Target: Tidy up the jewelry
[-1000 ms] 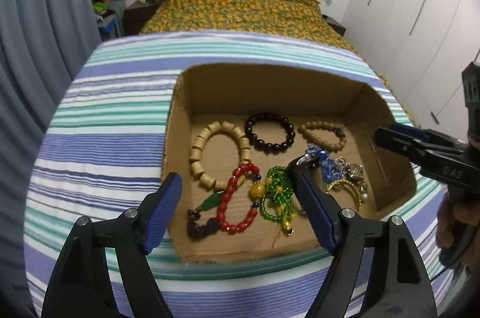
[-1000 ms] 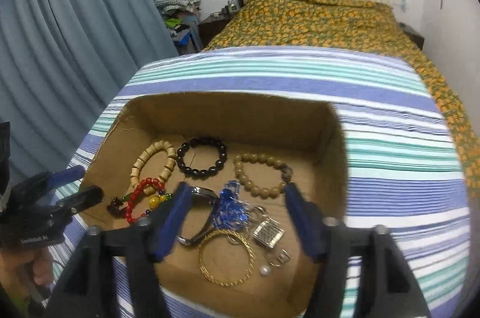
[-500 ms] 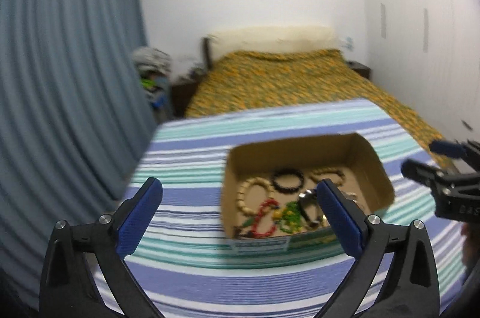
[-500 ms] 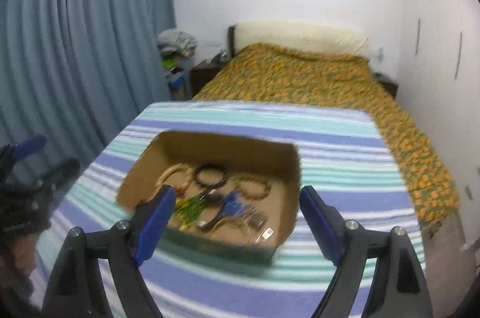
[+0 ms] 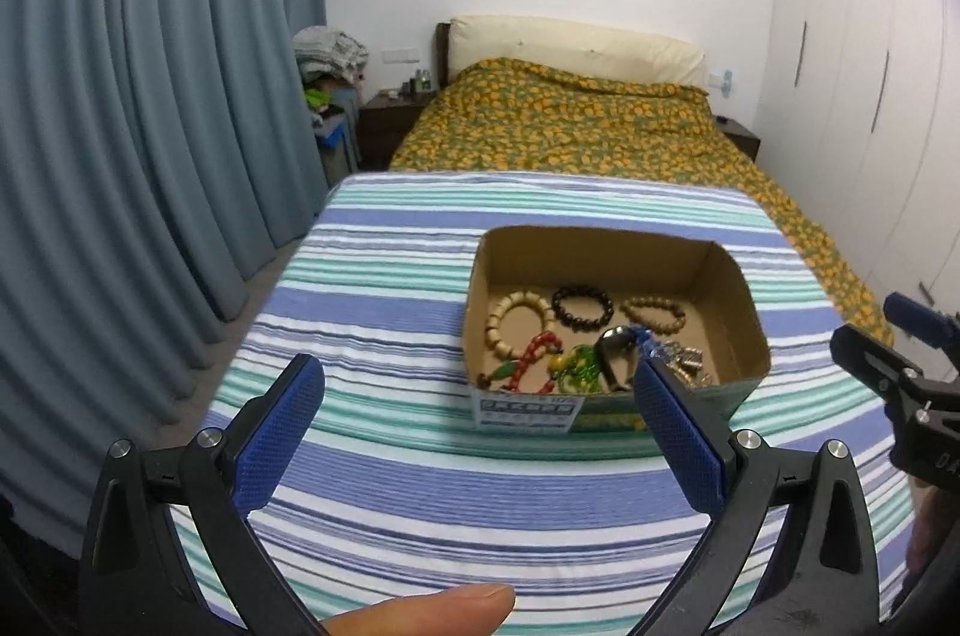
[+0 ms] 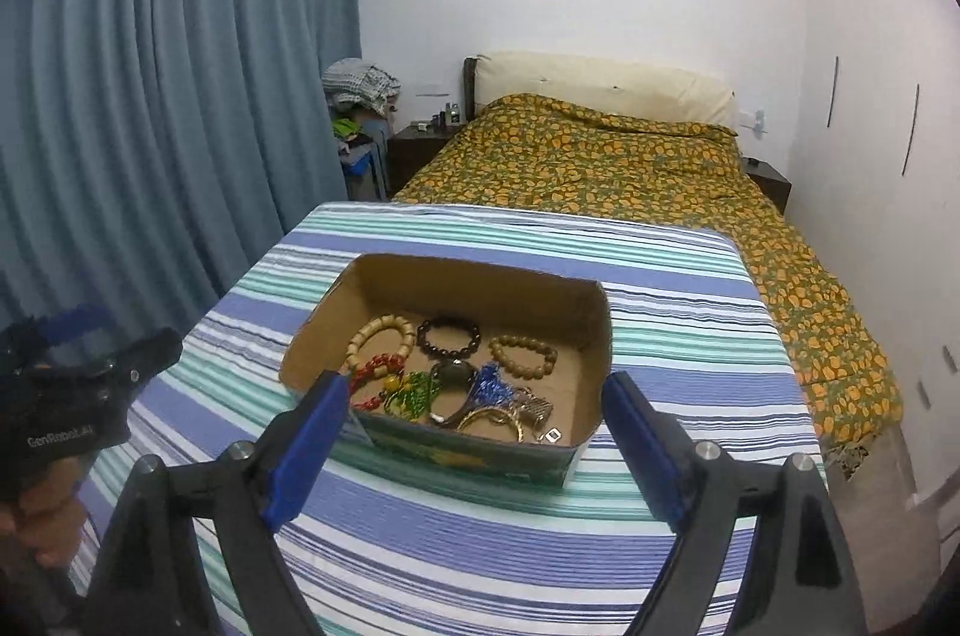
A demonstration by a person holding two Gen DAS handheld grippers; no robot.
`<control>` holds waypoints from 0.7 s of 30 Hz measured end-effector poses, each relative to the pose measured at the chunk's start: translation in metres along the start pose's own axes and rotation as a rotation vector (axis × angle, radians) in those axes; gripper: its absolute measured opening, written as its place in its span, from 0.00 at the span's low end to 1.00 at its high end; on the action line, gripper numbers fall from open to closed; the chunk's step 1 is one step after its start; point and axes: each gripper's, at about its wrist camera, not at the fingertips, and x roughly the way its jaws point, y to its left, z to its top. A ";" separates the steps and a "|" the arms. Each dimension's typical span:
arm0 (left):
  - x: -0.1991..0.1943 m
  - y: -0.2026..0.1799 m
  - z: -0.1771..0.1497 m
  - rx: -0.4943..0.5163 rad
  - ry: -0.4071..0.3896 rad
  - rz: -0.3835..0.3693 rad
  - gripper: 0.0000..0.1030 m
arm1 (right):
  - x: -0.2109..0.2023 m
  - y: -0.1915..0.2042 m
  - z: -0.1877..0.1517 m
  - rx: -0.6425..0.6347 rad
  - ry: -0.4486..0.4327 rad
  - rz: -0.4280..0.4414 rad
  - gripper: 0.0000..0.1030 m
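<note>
The left wrist view is taken from above the near edge of the striped table, angled downward and forward toward the bed. The right wrist view is set similarly — a little to the right. The cardboard box is seen at middle distance in both, and each gripper is caught at the other view's edge — a shared overlap.

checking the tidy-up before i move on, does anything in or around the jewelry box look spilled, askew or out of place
Nothing has spilled: all the jewelry sits inside the cardboard box, none on the striped cloth. The back row of bracelets lies neatly apart, but the front pieces, the green bead strand, watch and gold bangle, are heaped together.
</note>
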 end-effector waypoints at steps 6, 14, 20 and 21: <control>-0.006 -0.001 0.000 0.015 0.004 -0.004 1.00 | 0.001 0.010 0.000 -0.014 0.016 0.015 0.86; -0.004 -0.003 -0.001 0.019 0.014 0.000 1.00 | -0.006 0.014 0.001 -0.021 0.008 0.023 0.86; -0.007 -0.005 -0.002 0.028 0.015 -0.004 1.00 | -0.008 0.015 0.000 -0.027 0.005 0.027 0.86; -0.008 -0.006 -0.002 0.032 0.013 -0.006 1.00 | -0.008 0.015 0.000 -0.028 0.005 0.027 0.86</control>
